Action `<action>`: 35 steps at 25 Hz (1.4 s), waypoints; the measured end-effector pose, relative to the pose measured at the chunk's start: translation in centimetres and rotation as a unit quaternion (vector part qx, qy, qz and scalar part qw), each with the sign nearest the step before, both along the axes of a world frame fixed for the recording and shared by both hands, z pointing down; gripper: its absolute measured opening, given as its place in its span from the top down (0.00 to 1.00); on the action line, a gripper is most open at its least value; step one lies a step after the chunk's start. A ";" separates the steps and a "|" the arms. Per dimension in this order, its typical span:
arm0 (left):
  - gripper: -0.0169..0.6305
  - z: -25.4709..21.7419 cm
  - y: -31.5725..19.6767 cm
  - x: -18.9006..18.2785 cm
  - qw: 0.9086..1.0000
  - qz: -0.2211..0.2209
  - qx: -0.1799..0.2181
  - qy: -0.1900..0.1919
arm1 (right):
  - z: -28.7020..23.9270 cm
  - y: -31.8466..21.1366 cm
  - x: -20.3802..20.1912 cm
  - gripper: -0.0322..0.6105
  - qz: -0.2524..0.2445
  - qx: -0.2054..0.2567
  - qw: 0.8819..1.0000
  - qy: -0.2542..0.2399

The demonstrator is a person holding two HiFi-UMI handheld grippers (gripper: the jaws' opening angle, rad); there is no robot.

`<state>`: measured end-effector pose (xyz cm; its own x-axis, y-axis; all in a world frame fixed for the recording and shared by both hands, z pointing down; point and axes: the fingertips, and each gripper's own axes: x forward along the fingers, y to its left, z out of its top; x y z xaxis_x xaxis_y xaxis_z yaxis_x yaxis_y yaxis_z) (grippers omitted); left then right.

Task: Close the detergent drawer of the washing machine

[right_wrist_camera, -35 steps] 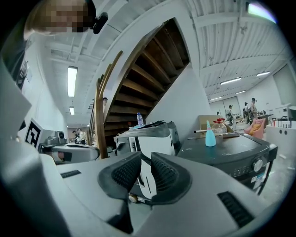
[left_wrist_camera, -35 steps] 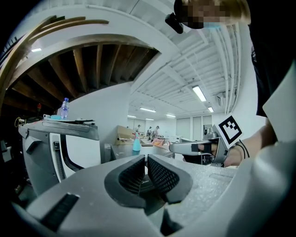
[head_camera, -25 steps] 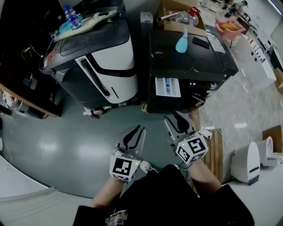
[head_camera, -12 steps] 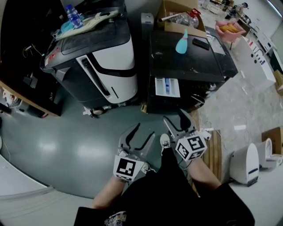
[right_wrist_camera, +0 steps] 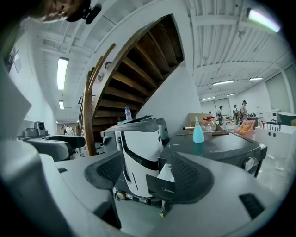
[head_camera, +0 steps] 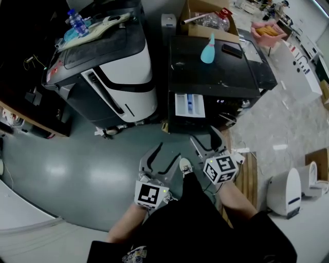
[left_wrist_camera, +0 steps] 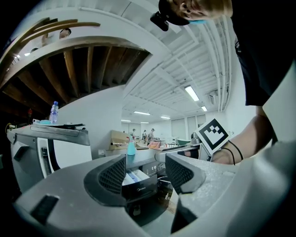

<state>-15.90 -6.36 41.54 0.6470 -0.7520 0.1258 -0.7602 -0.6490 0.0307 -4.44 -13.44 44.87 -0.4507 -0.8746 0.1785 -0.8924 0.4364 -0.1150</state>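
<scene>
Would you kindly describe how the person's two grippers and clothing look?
The left gripper and right gripper are light grey with dark mesh-textured pads, each carrying a white cube with black square markers. The person wears a black top. Both jaws have just been opening, empty.

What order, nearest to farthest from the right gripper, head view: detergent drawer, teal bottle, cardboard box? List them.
1. Detergent drawer, open, just ahead of the right gripper.
2. Teal bottle, atop the washing machine.
3. Cardboard box, behind it.
</scene>
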 end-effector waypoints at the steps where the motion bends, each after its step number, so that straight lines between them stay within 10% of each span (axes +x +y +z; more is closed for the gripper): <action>1: 0.59 0.3 -0.5 0.5 1.000 0.000 -0.002 -0.001 | 0.6 -0.5 0.6 0.45 0.001 -0.004 1.000 0.003; 35: 0.59 12.9 -11.8 8.8 0.994 0.023 -0.099 -0.043 | 21.6 -11.1 9.2 0.49 0.036 -0.210 0.977 0.018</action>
<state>-7.06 -18.20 54.49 0.6602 -0.6773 0.3247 -0.7355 -0.6707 0.0964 4.72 -24.56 66.48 -0.3780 -0.7500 0.5428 -0.9256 0.2937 -0.2388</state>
